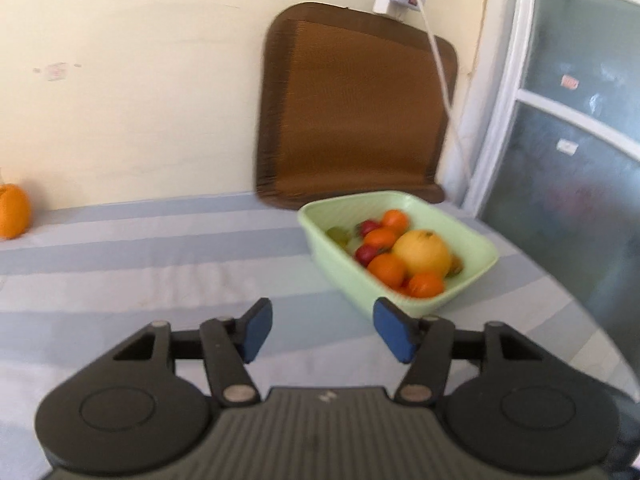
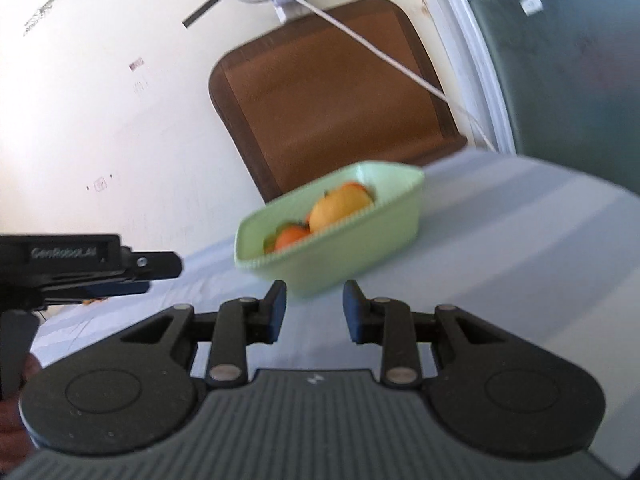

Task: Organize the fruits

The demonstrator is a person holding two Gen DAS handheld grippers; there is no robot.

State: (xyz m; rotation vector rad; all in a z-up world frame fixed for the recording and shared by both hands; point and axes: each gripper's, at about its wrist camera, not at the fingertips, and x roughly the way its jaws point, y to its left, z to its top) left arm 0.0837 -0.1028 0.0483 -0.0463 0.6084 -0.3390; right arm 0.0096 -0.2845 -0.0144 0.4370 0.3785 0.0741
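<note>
A pale green tub (image 1: 340, 268) stands on the striped table and holds a large yellow-orange fruit (image 1: 422, 252), several small oranges (image 1: 386, 268) and red fruits (image 1: 366, 254). My left gripper (image 1: 322, 330) is open and empty, just short of the tub's near corner. An orange (image 1: 14, 210) sits alone at the far left by the wall. In the right wrist view the tub (image 2: 360, 248) lies straight ahead, with the big fruit (image 2: 340, 206) showing. My right gripper (image 2: 314, 312) is open and empty, just before the tub. The left gripper's side (image 2: 100, 268) shows at the left.
A brown mat (image 1: 356, 108) leans on the cream wall behind the tub. A white cable (image 1: 438, 64) hangs from a power strip across it. A glass door with a white frame (image 1: 560, 120) stands to the right. The table edge (image 1: 600, 340) curves off at right.
</note>
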